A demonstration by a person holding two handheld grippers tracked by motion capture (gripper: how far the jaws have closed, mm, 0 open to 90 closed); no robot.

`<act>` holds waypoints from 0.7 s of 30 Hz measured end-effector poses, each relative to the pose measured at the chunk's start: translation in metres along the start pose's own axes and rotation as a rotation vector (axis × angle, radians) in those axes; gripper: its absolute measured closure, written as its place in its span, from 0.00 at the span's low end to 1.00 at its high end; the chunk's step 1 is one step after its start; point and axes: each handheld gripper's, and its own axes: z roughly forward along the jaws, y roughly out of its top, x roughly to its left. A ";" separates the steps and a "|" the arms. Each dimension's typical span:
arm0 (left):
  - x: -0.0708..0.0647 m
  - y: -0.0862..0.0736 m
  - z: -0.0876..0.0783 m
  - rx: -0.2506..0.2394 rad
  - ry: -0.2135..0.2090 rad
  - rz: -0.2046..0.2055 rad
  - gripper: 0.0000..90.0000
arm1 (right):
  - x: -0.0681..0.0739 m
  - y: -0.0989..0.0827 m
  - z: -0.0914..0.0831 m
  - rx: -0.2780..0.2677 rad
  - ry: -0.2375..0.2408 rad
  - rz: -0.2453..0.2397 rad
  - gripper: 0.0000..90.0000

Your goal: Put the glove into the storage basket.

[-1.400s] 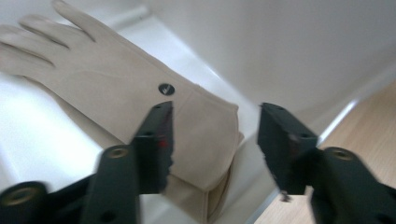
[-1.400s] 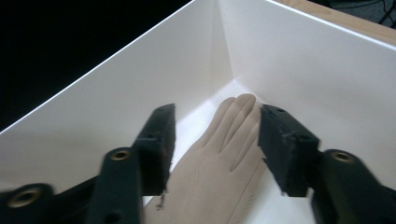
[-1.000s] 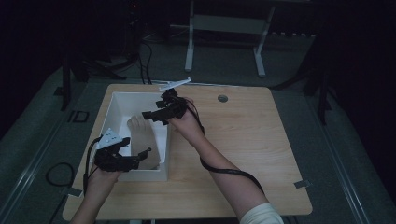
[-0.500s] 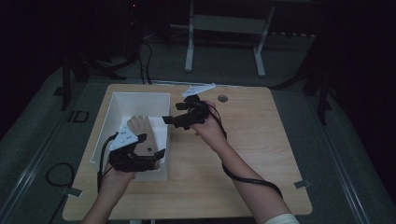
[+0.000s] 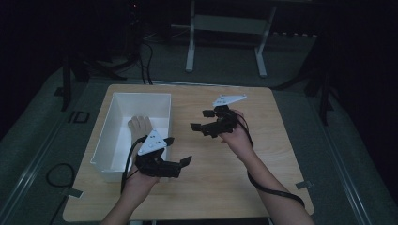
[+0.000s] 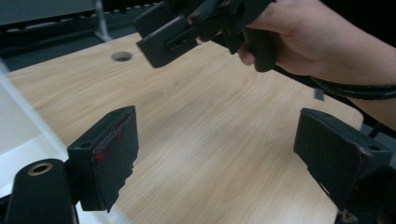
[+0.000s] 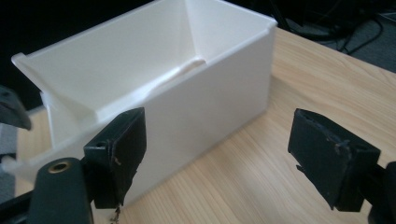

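**Clerk:** Tan object (image 5: 140, 125) — lying inside white bin (image 5: 158, 97), ahead of the left gripper (image 5: 178, 151) and to its left; both jaws released, empty.

**Checker:** Which hand is nearer?

**Clerk:** Left, I judge. Right gripper (image 5: 202, 120), also spread and empty, hangs beyond the bin's long wall, over bare table (image 5: 281, 154).

**Checker:** Views?

**Clerk:** High view shows the object; right gripper view gives the bin's wall (image 7: 205, 107), contents hidden.

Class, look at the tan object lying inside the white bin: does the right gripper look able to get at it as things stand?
Probably yes. The right gripper is open beside the white bin, whose top is open, and nothing covers the tan object; it would have to go over the bin's wall.
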 end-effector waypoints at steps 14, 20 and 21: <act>-0.028 -0.011 0.043 0.060 -0.118 0.069 0.16 | -0.020 -0.046 -0.024 0.015 -0.021 0.046 0.21; -0.037 -0.021 0.061 0.100 -0.151 0.082 0.16 | -0.027 -0.067 -0.029 0.017 -0.022 0.057 0.20; -0.037 -0.023 0.064 0.107 -0.154 0.081 0.16 | -0.028 -0.070 -0.030 0.018 -0.022 0.061 0.20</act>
